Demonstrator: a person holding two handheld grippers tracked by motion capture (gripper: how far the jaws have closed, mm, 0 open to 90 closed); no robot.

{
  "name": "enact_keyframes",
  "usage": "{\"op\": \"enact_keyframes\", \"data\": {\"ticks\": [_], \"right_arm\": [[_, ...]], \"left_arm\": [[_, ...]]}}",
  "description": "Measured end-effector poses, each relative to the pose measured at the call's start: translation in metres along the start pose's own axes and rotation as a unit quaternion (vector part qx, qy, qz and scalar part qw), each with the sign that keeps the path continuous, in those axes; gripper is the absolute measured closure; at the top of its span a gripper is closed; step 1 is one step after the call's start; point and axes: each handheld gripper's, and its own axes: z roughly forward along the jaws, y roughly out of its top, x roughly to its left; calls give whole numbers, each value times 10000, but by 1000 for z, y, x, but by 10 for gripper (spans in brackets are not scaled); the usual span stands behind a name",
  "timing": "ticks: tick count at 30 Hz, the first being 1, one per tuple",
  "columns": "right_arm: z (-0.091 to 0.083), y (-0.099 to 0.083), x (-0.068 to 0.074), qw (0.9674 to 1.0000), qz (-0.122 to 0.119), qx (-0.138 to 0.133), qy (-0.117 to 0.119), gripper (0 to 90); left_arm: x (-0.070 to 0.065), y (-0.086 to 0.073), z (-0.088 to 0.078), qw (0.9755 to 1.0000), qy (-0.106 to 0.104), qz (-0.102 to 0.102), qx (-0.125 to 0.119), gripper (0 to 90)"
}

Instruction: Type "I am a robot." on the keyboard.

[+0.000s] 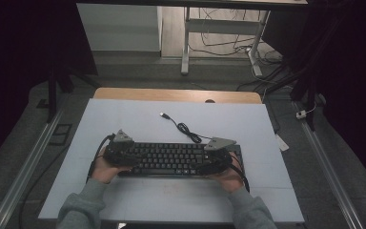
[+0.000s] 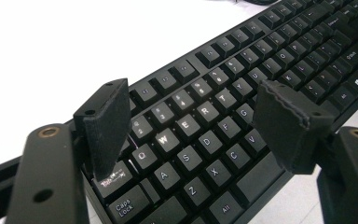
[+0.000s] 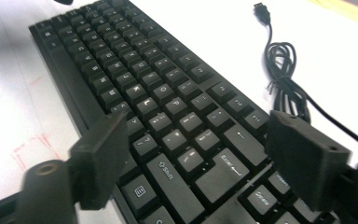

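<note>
One camera sat high above the person's side of the table [image 1: 124,200] and looked forward and down, far enough to take in the floor and desk legs beyond. The left gripper view looked from very close, low along the keyboard [image 2: 223,121] from its Caps Lock end. The right gripper view looked just as close from the Enter end. All three views shared the keyboard; the high and right ones shared its cable [image 3: 284,70].

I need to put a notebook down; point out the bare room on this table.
Free: the white mat behind the keyboard toward the left, and the strip in front. Crowded: behind-right, where the coiled cable lies, and both keyboard ends under each hand-held gripper.
</note>
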Motion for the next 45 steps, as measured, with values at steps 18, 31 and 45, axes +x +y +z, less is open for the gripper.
{"op": "enact_keyframes", "data": {"ticks": [18, 31, 45], "right_arm": [[-6, -1, -4, 9997, 108, -214, 77, 200], [-3, -2, -5, 9996, 163, -186, 120, 221], [-1, -2, -5, 9996, 186, -169, 126, 232]], "left_arm": [[-19, 2, 5, 9984, -410, 373, 123, 378], [-32, 0, 16, 9957, -645, 620, 254, 796], [-46, -2, 34, 9930, -601, 880, 516, 884]]}}
